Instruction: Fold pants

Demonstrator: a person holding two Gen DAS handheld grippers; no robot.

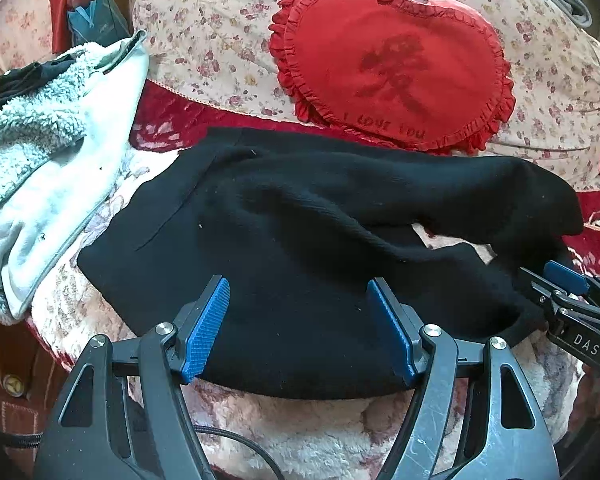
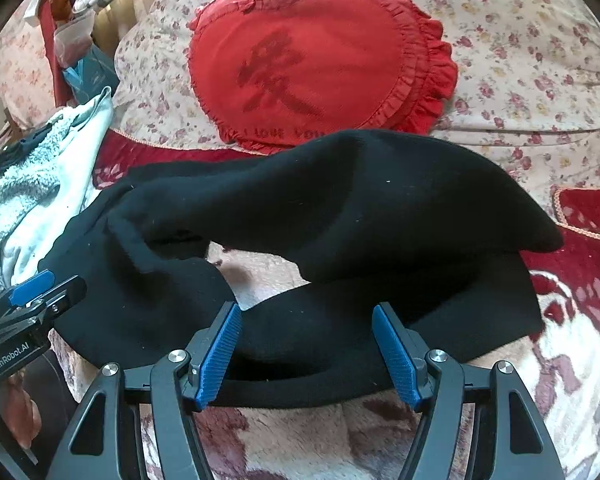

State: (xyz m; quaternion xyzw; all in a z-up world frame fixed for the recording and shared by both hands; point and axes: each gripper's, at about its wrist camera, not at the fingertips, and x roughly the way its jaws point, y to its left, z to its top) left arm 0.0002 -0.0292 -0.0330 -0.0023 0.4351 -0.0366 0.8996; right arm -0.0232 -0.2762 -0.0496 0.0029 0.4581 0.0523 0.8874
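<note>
Black pants (image 1: 300, 248) lie across a plush floral blanket (image 1: 320, 432), folded over loosely with a raised ridge and a gap showing the blanket. My left gripper (image 1: 298, 320) is open, its blue pads over the near hem of the pants, holding nothing. My right gripper (image 2: 306, 344) is open over the near edge of the pants (image 2: 340, 208), empty. The right gripper also shows at the right edge of the left wrist view (image 1: 568, 280), and the left gripper at the left edge of the right wrist view (image 2: 36, 288).
A red heart-shaped cushion (image 1: 388, 60) leans on a floral pillow (image 1: 204, 24) behind the pants. A pale fleece garment (image 1: 48, 152) lies heaped to the left. A dark red patterned cover (image 2: 580, 264) lies at the right.
</note>
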